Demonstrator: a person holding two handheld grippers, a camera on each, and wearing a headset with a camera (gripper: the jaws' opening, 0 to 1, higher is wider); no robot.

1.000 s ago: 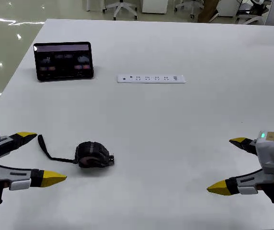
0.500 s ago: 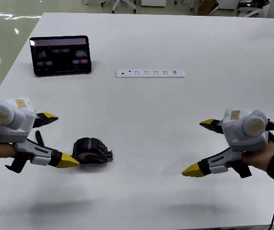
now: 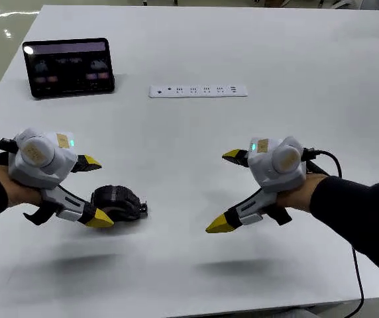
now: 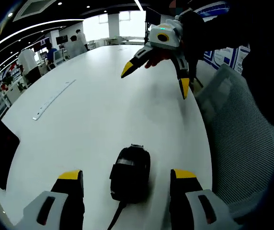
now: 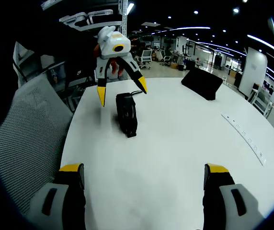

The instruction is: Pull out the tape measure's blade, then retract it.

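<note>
Both tongs are over the white desk point(image 3: 275, 79) and both are spread wide open with nothing gripped in either.

The left tongs point(image 3: 98, 191) are straddling the black tape measure point(image 3: 116, 202). It lies on the desk right between the two yellow tips. In the left gripper view there's bare desk on each side of it, so neither jaw looks to be touching it. A dark strap point(image 4: 116, 219) runs from its near end back toward the left tongs. The blade tip point(image 3: 143, 211) sits right at the case, on the end that points toward the right tongs.

The right tongs point(image 3: 222, 191) hang above bare desk, well apart from the tape measure, with the jaws aimed back at it and at the left tongs. In the right gripper view the tape measure lies straight ahead of them, just under the left tongs. A black cable point(image 3: 348, 218) trails off the back of the right tongs.

Farther out, past the left tongs, a dark tablet point(image 3: 69, 66) is propped up with its screen lit. Beyond the gap between the two tongs, a white power strip point(image 3: 198, 91) lies flat. Behind the tongs, at the near edge of the desk, there's a grey mesh chair point(image 5: 27, 134).
</note>
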